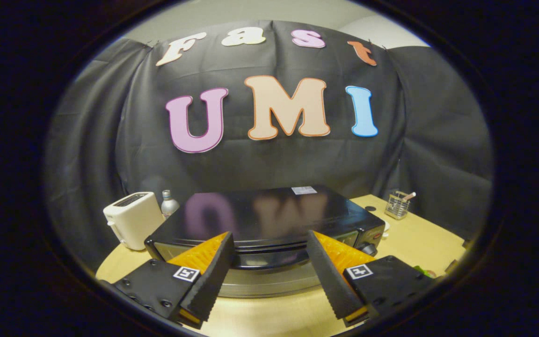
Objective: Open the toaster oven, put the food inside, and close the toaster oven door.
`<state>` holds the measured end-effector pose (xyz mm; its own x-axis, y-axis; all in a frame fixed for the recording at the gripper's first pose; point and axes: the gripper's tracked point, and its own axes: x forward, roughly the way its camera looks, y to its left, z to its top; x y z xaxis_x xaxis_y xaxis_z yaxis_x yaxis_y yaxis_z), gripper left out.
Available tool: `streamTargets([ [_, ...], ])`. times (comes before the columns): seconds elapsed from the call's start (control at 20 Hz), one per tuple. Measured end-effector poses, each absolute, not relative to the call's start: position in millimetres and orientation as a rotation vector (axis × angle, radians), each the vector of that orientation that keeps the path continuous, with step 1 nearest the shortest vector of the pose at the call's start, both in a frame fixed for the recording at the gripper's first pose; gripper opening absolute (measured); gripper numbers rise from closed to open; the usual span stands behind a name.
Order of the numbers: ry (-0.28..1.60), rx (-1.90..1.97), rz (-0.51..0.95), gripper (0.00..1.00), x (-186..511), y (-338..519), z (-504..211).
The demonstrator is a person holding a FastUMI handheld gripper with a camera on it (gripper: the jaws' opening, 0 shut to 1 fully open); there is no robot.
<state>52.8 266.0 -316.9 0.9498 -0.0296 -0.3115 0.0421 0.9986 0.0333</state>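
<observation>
On the wooden tabletop (410, 234) stands the black toaster oven (265, 220), directly ahead of the gripper (269, 241). Its glossy flat top faces upward and mirrors the wall behind it; a small pale sticker (304, 190) lies near the top's rear edge. The oven's front, with its glass door (262, 257) and a metallic lower band, appears between the two fingers, and the door looks closed. A control knob (369, 249) sits at the front's right end, just beyond the right finger. The fingers (213, 276) are spread wide, each tip reaching toward the oven's front edge; they grip nothing, and whether the tips touch the oven cannot be told.

Beside the oven's left flank stands a white slot toaster (131, 225), and just behind it a small bottle with a pale cap (169, 202). Well apart, toward the table's far right, a wire mesh holder (398, 204) contains a utensil. A small green object (423, 270), partly hidden, lies beside the right finger's mount; its kind cannot be told.
</observation>
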Motion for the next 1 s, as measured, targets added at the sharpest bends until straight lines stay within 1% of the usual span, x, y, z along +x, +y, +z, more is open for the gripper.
streamTargets([
  [0.35, 0.304, 0.041, -0.074, 0.98, 39, 265, -317],
  [0.55, 0.309, 0.033, -0.091, 0.98, 15, 261, -316],
  [0.7, 0.33, 0.086, -0.118, 0.98, -4, 253, -320],
  [0.9, 0.411, 0.315, -0.128, 0.97, -34, 249, -344],
  [1.0, 0.42, 0.276, -0.123, 0.97, -44, 250, -344],
])
